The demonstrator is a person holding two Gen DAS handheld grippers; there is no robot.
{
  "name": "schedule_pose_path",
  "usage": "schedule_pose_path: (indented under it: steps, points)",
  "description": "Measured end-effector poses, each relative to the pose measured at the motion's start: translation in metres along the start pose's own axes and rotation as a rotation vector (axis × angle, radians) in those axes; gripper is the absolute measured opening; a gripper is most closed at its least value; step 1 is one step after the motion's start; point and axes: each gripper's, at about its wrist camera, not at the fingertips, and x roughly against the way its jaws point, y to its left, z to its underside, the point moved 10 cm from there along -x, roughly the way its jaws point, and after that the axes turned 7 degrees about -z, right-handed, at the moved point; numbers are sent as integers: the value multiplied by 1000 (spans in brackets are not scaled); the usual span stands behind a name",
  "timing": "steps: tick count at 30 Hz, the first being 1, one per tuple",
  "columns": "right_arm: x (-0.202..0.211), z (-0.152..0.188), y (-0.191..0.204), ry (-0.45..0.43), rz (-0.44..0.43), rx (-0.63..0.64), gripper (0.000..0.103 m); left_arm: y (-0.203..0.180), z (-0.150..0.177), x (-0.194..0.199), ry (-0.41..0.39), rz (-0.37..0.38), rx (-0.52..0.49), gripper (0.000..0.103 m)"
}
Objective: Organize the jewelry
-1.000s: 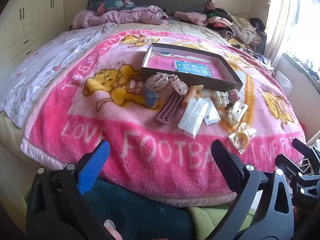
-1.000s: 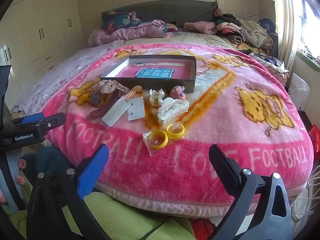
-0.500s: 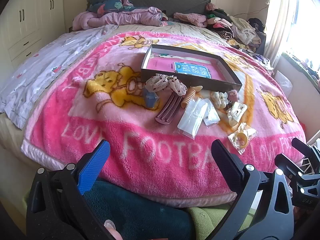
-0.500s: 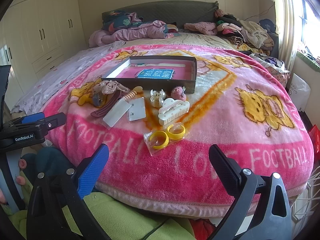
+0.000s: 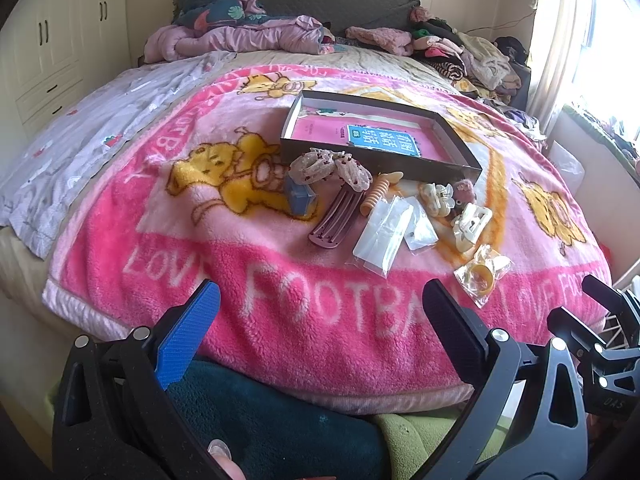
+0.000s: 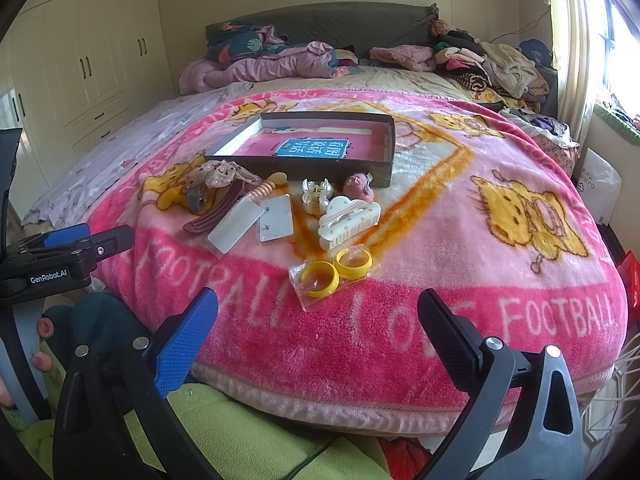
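Left wrist view: the left gripper (image 5: 320, 328) gapes wide, empty, short of the blanket (image 5: 280, 312); a blue box (image 5: 301, 199) shows plainly beside the tray (image 5: 460, 148). Right wrist view: the right gripper (image 6: 318, 332) is equally wide and empty, nearest the yellow rings (image 6: 336, 270), white claw clip (image 6: 347, 222) just beyond.

cream wardrobe (image 6: 92, 60), dark headboard (image 6: 340, 24), bright window (image 5: 608, 52), perhaps curtained, clothes-strewn bed (image 6: 460, 80)

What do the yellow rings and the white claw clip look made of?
Yellow rings: likely glossy plastic or resin, smooth with highlights, sealed in a clear crinkled bag. White claw clip: apparently matte plastic, opaque cream with moulded teeth and small dots.
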Motion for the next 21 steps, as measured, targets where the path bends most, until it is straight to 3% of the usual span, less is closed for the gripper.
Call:
schedule_pose_path:
  steps: [21]
  points:
    - [-1, 2, 2, -4, -1, 3, 97, 0, 0, 1, -5, 1, -2, 93]
